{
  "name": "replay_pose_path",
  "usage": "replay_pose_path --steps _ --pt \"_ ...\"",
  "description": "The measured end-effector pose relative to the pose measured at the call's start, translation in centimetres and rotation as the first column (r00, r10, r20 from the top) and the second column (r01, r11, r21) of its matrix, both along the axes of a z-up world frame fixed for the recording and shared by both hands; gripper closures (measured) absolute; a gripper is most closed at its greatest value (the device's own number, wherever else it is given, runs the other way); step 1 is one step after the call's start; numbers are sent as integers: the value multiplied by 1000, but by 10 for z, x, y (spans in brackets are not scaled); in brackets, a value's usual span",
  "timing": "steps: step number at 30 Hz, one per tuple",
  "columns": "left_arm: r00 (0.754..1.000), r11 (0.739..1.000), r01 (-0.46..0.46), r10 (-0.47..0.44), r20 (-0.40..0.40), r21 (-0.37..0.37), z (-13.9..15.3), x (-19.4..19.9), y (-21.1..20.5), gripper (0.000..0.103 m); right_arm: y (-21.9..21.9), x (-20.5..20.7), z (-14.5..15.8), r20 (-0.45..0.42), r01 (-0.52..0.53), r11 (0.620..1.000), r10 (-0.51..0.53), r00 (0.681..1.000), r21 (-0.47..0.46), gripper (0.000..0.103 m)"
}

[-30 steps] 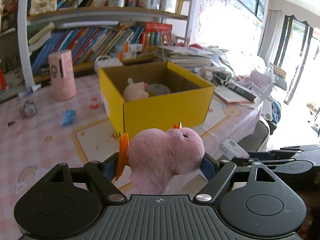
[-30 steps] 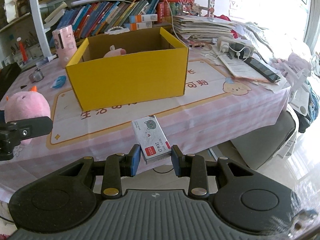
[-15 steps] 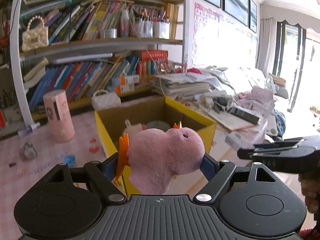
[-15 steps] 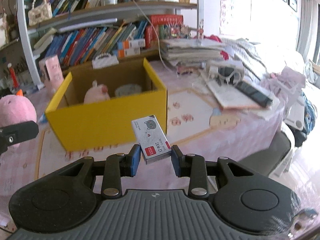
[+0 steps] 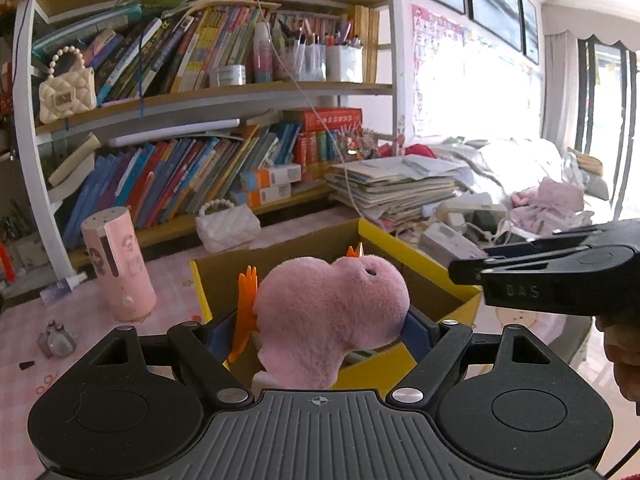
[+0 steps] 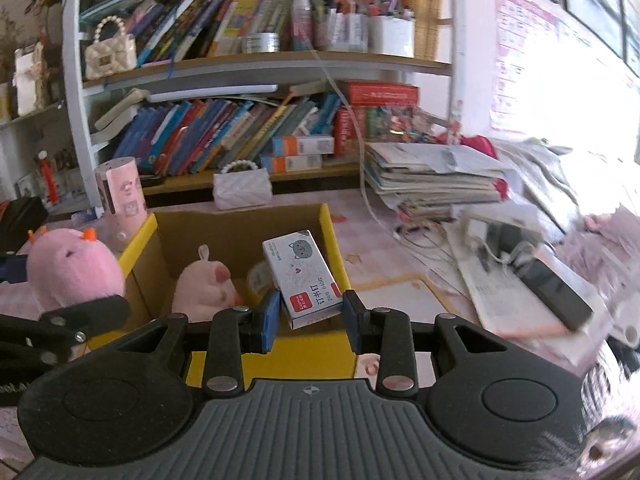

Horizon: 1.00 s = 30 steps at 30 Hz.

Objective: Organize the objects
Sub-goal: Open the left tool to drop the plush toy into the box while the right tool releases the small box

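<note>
Pink plush toy [image 5: 328, 312] sits lower centre of the left wrist view, pinched between the left claw [image 5: 326, 330] pads, orange tufts sticking out left and top. It hangs in front of and over the near-left corner of the yellow cardboard box [image 5: 424, 256]; box interior mostly hidden behind it in this view

Small staple box [image 6: 306, 280] centre of the right wrist view, right claw [image 6: 308, 316] clamped on its lower end, upper end tilted up-left. It's over the box's near wall, toward the right side wall [image 6: 334, 248]

Inside the box: second pink plush [image 6: 208, 288] lower left of the cavity, something pale behind the staple box, can't tell what. Free floor space only between that plush and the right wall

Right claw shows at right edge of the left view [image 5: 560, 272], level with the box's right rim; left claw's plush is at left edge of the right view [image 6: 72, 268], just outside the box's left wall

Tabletop [image 6: 380, 248] around the box: pink cylinder [image 5: 118, 264] left of it, white purse [image 5: 228, 226] behind, paper stack [image 6: 436, 176] and clutter to the right. Bookshelf [image 5: 208, 92] fills the upper frame
</note>
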<state>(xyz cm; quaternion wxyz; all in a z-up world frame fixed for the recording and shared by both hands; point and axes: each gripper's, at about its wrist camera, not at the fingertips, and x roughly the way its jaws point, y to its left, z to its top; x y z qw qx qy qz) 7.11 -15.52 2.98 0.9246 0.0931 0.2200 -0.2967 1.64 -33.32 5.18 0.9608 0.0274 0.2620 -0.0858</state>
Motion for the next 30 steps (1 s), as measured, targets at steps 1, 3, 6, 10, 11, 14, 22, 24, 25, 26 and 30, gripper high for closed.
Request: replay_pose_path --steps 1,3,6,10,11,14,22,24,25,26,30 --pt "1000 1000 -5 5 -2 6 -2 2 -3 20 -2 6 -1 -4 -14 1000 14 1000 -2 72" --pt "1000 1000 -15 15 -7 20 -6 6 -9 20 -4 18 -4 -12 -41 999 41 999 -6 72" --pt "1000 998 -29 29 -12 50 -12 13 -16 20 -5 33 -9 -28 -81 997 80 996 -10 72" --pt "999 995 -43 46 -26 92 -22 22 -23 20 -6 50 -17 -60 -127 992 126 990 -15 72" --pt "998 994 -45 49 -29 102 -24 24 -25 20 -6 55 -20 -70 -139 990 137 988 -17 72" --pt "997 991 -54 59 -40 124 -29 29 -28 20 -7 67 -28 -110 -176 984 173 979 -24 72" --pt "993 983 -80 93 -70 165 -41 46 -31 20 -3 91 -50 -198 -266 962 250 948 -58 72" --pt "992 982 -82 96 -76 172 -42 49 -33 20 -1 97 -54 -222 -289 955 268 937 -69 72" --pt "992 981 -82 97 -78 174 -43 50 -33 20 0 99 -56 -231 -298 952 275 933 -72 72" --pt "992 982 -82 97 -83 171 -43 51 -33 19 0 100 -57 -234 -304 950 281 931 -68 72" --pt "989 986 -74 92 -115 148 -44 57 -32 19 -2 108 -59 -252 -318 946 293 922 -63 72"
